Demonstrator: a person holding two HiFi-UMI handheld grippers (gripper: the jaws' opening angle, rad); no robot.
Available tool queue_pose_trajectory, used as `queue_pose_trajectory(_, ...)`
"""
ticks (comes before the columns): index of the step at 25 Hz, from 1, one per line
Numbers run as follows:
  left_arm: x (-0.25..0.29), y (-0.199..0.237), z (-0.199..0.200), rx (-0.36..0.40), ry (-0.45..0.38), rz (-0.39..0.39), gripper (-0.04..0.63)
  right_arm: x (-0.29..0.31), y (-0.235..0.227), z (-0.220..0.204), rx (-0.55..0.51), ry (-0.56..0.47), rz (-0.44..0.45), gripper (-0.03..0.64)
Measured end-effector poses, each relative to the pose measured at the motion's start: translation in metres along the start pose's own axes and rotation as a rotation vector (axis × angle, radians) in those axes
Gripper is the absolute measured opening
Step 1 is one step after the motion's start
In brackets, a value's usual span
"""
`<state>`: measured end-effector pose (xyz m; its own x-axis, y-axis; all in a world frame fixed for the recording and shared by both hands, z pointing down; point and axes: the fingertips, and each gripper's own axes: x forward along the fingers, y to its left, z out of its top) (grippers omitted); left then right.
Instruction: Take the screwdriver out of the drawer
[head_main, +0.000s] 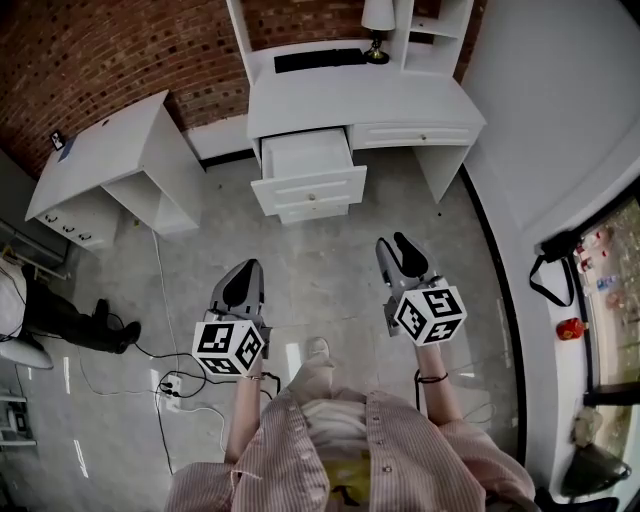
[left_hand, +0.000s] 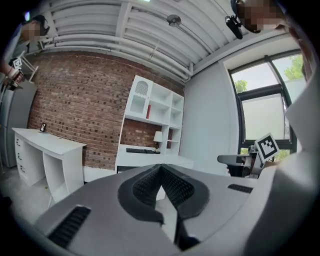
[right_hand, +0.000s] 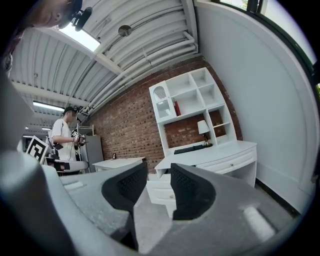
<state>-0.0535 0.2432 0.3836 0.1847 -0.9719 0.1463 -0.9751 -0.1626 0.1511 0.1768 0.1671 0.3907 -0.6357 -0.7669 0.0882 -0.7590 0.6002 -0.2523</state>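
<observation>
Head view: a drawer (head_main: 306, 157) of the white bench (head_main: 360, 100) stands open, any screwdriver inside too small to make out, while well back over the floor (head_main: 330, 260) the left hand-held gripper (head_main: 250, 267) is closed empty and the right hand-held gripper (head_main: 395, 243) gapes empty.

text: none legible | labels: none | brands: none | numbers: none | signs: none

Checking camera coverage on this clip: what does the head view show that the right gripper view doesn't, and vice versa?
Head view only: the left gripper and right gripper whole, the open drawer seen inside from above, floor cables. Right gripper view only: the ceiling, the shelf unit's upper compartments, its jaws close up, apart and empty. Both: white desk, lamp, brick wall.
</observation>
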Motion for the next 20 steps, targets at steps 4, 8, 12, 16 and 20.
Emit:
queue_pose_trajectory(4, 0.034, 0.026, 0.007, -0.007, 0.008, -0.014, -0.002, 0.039, -0.009, 0.004, 0.004, 0.007, -0.016, 0.14)
queue_pose_trajectory(8, 0.067, 0.049, 0.013, -0.015, 0.018, -0.029, -0.002, 0.074, -0.02, 0.005, 0.018, 0.016, -0.037, 0.141)
queue_pose_trajectory(12, 0.093, 0.072, 0.017, -0.018, 0.022, -0.043, -0.002, 0.109, -0.025, 0.003, 0.056, 0.037, -0.038, 0.14)
queue_pose_trajectory(16, 0.115, 0.093, 0.02, -0.015, 0.023, -0.055, -0.002, 0.137, -0.029, 0.001, 0.048, 0.046, -0.055, 0.14)
queue_pose_trajectory(20, 0.134, 0.106, 0.023, -0.014, 0.033, -0.07, -0.002, 0.157, -0.036, 0.005, 0.05, 0.046, -0.075, 0.14)
